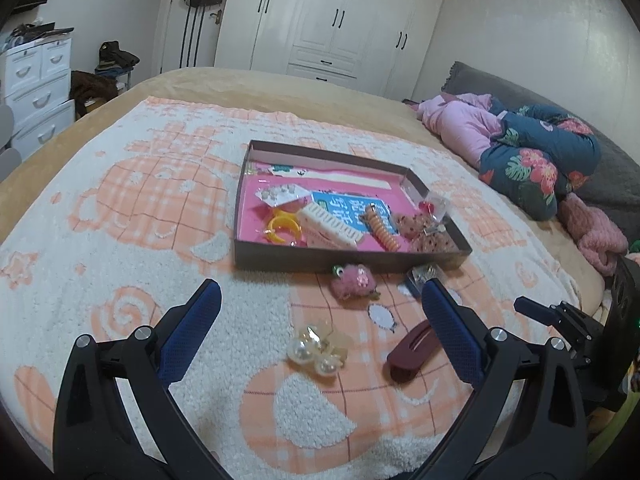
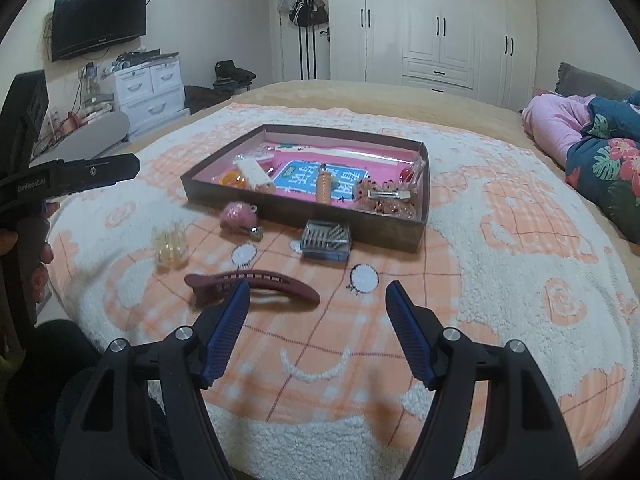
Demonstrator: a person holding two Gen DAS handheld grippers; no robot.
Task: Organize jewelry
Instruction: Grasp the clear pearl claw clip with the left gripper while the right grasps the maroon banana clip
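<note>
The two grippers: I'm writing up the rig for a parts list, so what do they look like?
Both are alike: the left gripper and right gripper have matte black plastic arms with silver round pivot screws and ribbed blue pads on the fingers. In the right wrist view the left gripper's black body bears small white lettering, too small to read with certainty. No cables or sleeves can be made out.

Fleecy towel (image 2: 500, 240), matt cardboard tray (image 2: 304, 211), glossy pearl clip (image 1: 316, 346)

home bedroom: bed (image 2: 360, 96), white wardrobe (image 2: 440, 20), wall tv (image 2: 100, 20).
</note>
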